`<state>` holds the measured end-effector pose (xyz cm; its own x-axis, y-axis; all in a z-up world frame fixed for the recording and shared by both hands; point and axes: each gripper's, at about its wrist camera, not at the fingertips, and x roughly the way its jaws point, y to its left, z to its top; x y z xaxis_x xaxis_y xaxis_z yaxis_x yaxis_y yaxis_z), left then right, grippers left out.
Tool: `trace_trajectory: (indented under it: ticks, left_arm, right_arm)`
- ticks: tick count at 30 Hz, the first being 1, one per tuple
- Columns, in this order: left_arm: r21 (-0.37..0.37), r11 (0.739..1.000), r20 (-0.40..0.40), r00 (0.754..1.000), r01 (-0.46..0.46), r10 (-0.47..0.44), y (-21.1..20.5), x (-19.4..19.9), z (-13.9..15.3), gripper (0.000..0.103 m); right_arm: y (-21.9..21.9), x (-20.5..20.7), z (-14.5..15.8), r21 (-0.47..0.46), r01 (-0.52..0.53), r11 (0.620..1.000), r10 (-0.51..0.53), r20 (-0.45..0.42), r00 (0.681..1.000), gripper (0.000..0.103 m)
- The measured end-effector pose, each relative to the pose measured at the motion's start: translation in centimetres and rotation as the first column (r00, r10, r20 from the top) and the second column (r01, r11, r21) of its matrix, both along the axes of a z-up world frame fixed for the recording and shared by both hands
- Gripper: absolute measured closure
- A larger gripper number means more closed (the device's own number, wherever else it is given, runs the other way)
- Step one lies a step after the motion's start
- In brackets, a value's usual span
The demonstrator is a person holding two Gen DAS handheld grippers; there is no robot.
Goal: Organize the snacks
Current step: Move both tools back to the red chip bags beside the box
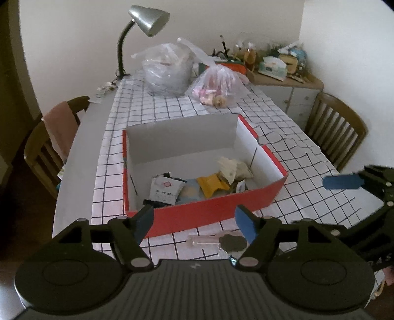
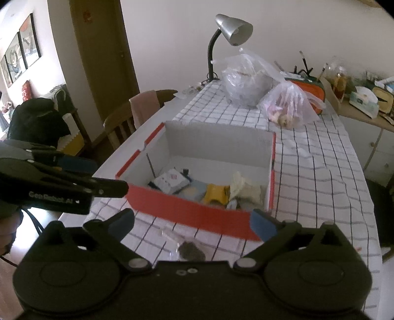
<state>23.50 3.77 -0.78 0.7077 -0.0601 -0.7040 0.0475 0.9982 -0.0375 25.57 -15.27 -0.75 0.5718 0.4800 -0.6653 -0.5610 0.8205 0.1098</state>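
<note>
A red cardboard box (image 1: 216,209) (image 2: 187,209) with a white inside stands on the checked tablecloth. Several snack packets lie in it, among them a yellow packet (image 1: 211,184) (image 2: 216,193), a white packet (image 1: 167,188) (image 2: 171,183) and a crumpled cream wrapper (image 1: 232,167) (image 2: 242,187). A clear packet with a dark snack (image 1: 222,242) (image 2: 189,249) lies on the cloth in front of the box. My left gripper (image 1: 195,222) is open above that packet, nothing between its fingers. My right gripper (image 2: 192,225) is open wide, also empty, over the same packet.
Two filled plastic bags (image 1: 170,71) (image 1: 216,86) and a grey desk lamp (image 1: 145,22) stand at the far end of the table. Wooden chairs (image 1: 337,128) (image 1: 46,145) flank the table. A cluttered sideboard (image 1: 283,81) stands at the back right.
</note>
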Motion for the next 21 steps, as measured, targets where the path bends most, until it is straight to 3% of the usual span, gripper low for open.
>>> trace_trajectory:
  ticks: [9,14,21]
  left_arm:
    - [-0.061,0.998,-0.008,0.999,0.036,-0.037,-1.0,-2.5,-2.1,0.022]
    - [-0.070,0.992,-0.095,0.989,0.105,-0.111,-2.7,-2.8,-4.8,0.022]
    - [-0.080,0.975,-0.207,0.954,0.206,-0.218,-5.0,-2.9,-8.3,0.022]
  right_arm:
    - [-2.7,-3.0,-2.5,-0.005,0.024,1.000,-0.024,-0.051,0.998,0.000]
    - [-3.8,-4.8,-5.1,-0.040,-0.009,0.999,0.005,-0.101,0.995,0.000]
    - [-4.3,-6.6,-8.0,-0.121,-0.085,0.989,0.067,-0.143,0.987,0.000]
